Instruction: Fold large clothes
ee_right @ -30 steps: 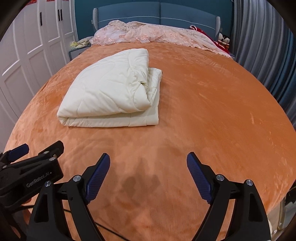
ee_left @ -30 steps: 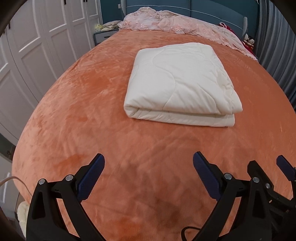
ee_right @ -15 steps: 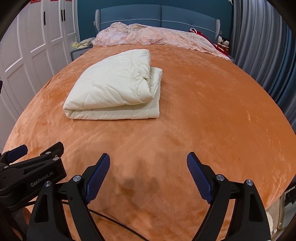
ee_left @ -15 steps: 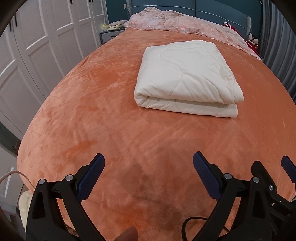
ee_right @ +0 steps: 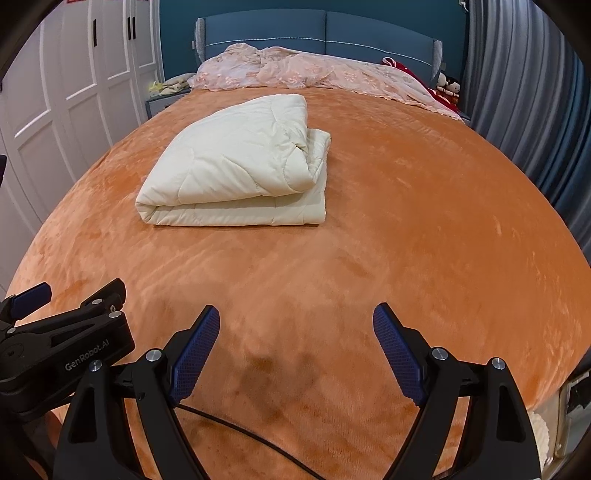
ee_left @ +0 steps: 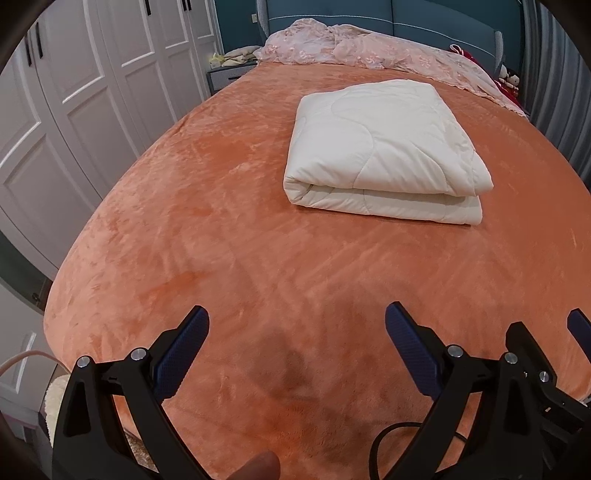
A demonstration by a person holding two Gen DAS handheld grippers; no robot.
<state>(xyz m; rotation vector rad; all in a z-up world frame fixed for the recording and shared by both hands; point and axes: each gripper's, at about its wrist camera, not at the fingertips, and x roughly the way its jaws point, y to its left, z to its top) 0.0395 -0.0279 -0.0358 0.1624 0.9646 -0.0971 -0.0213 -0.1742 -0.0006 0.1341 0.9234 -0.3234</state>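
Note:
A cream quilt (ee_left: pixel 384 147) lies folded into a thick rectangle in the middle of the orange bed cover (ee_left: pixel 229 229); the right wrist view shows the quilt (ee_right: pixel 240 170) left of centre, its layered edges facing me. My left gripper (ee_left: pixel 297 332) hovers open over the bed's near end, nothing between its blue pads. My right gripper (ee_right: pixel 295 328) is open too, well short of the quilt and empty. Beside it at lower left, the left gripper's body (ee_right: pixel 62 347) shows. A fingertip (ee_left: pixel 258 469) of a hand peeks in at the bottom of the left wrist view.
A crumpled pink lace cover (ee_right: pixel 314 74) lies along the blue headboard (ee_right: pixel 325 33). White wardrobe doors (ee_left: pixel 74 92) line the left side, grey curtains (ee_right: pixel 524 110) the right. A nightstand (ee_left: pixel 225 74) stands at the bed's far left. A black cable (ee_right: pixel 236 432) trails over the near edge.
Both grippers have drawn back toward the foot of the bed, so the quilt looks smaller and farther away. Both stayed open and empty.

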